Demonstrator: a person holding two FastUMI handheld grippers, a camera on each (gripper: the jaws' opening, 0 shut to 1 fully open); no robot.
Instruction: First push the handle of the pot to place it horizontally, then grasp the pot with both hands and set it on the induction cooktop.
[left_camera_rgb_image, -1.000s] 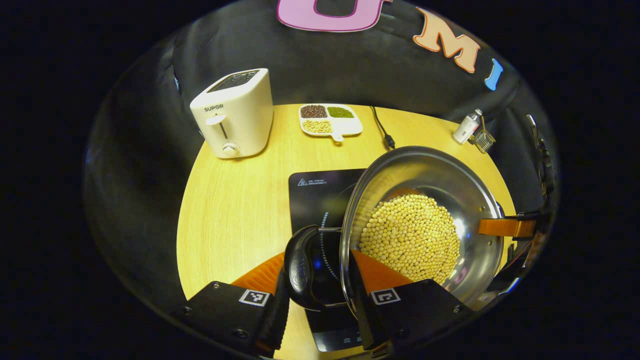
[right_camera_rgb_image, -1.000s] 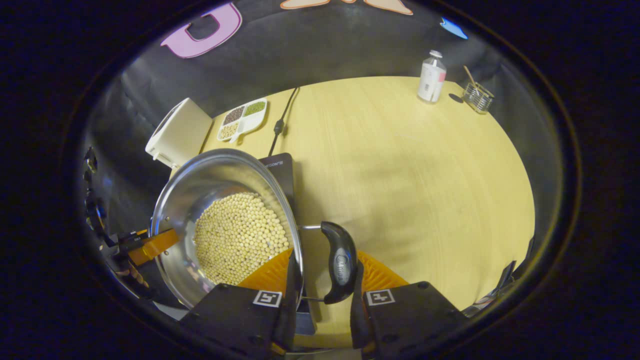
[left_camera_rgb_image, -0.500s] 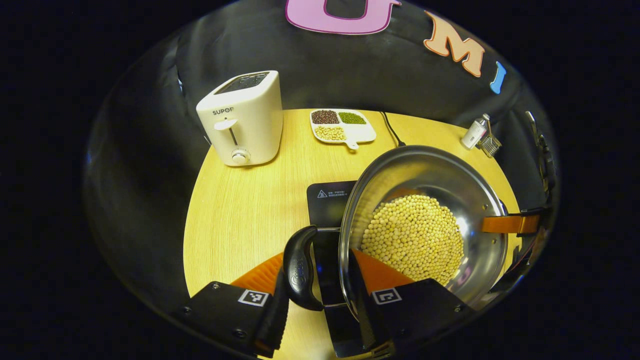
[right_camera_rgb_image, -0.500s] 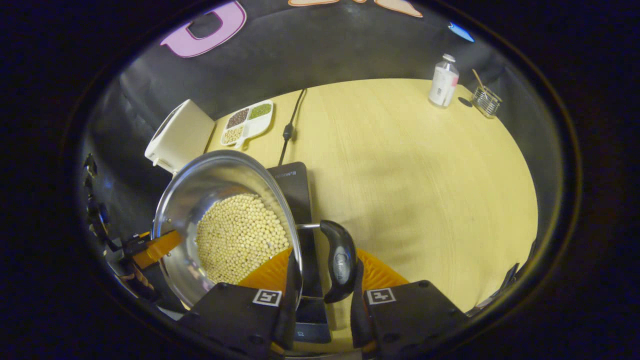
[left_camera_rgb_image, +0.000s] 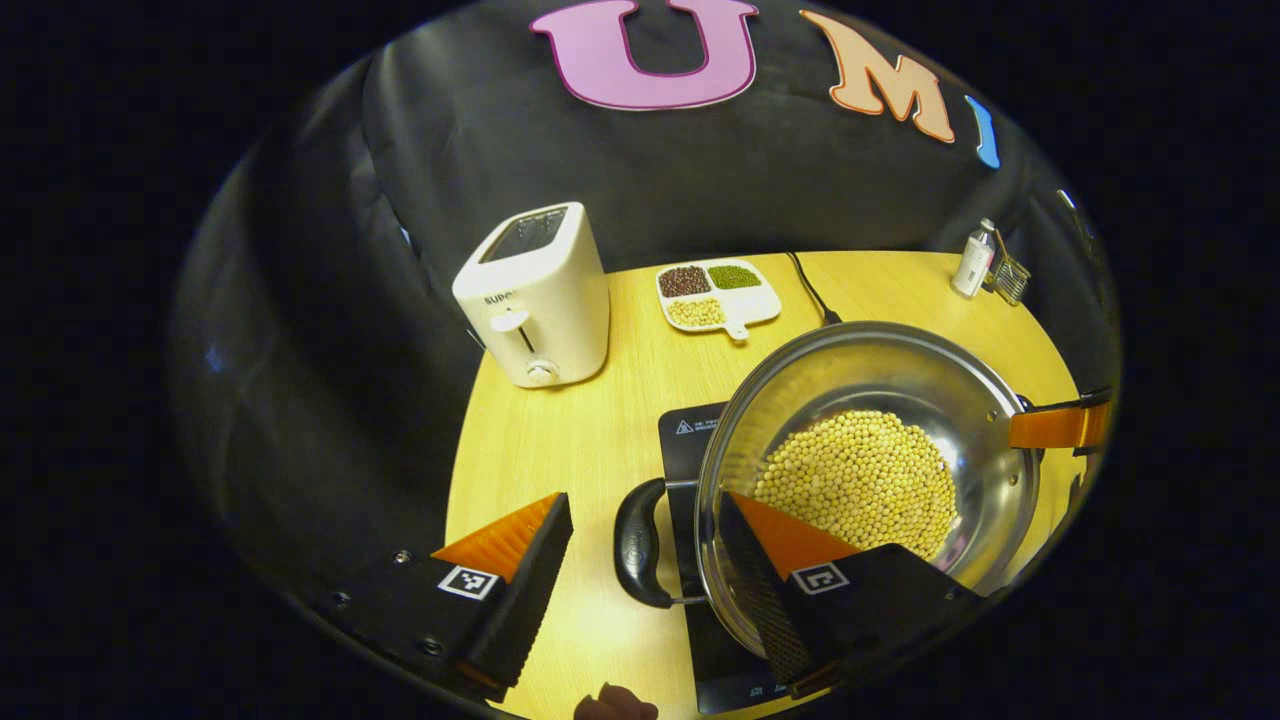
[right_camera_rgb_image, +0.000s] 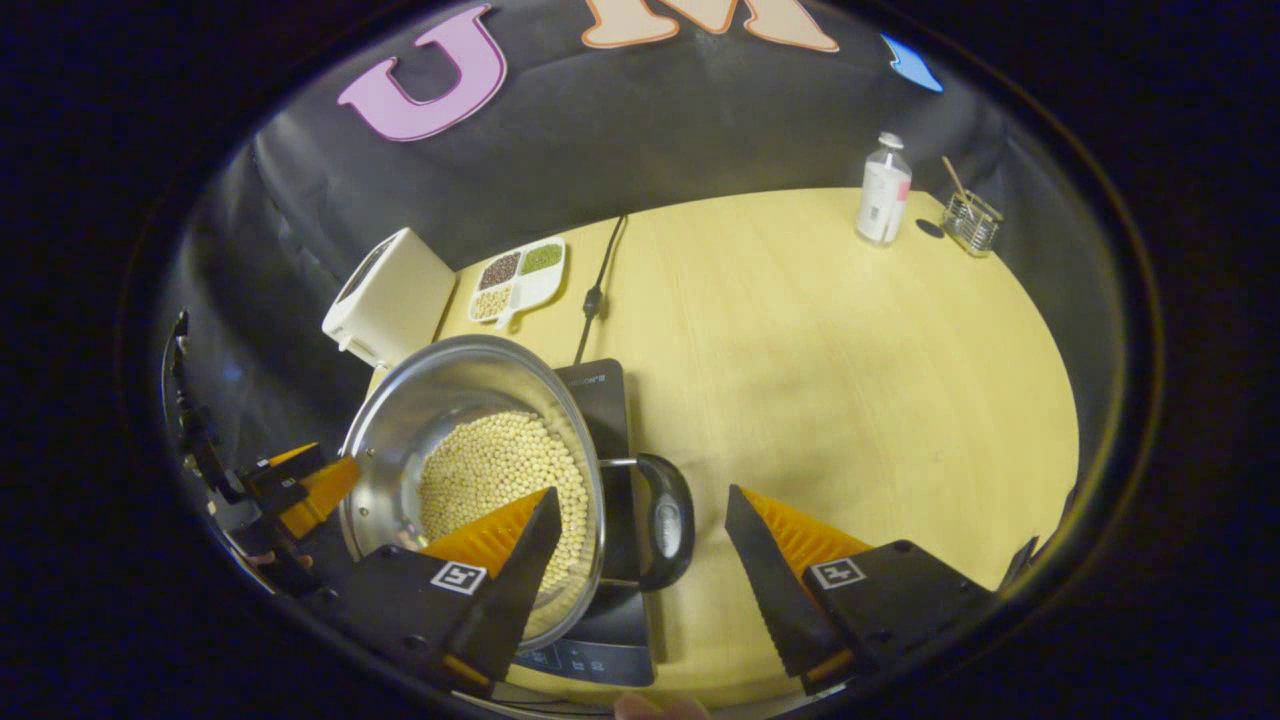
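Pot (left_camera_rgb_image: 870, 470) full of beans looks set on the induction cooktop (right_camera_rgb_image: 600, 400) now, so the task seems basically done. Left gripper (left_camera_rgb_image: 650, 570) and right gripper (right_camera_rgb_image: 640, 560) both have fingers spread wide, holding nothing, each straddling a side handle (right_camera_rgb_image: 665, 520).

Induction cooktop (left_camera_rgb_image: 690, 440) mostly hidden under the pot (left_camera_rgb_image: 870, 400), its front cut off
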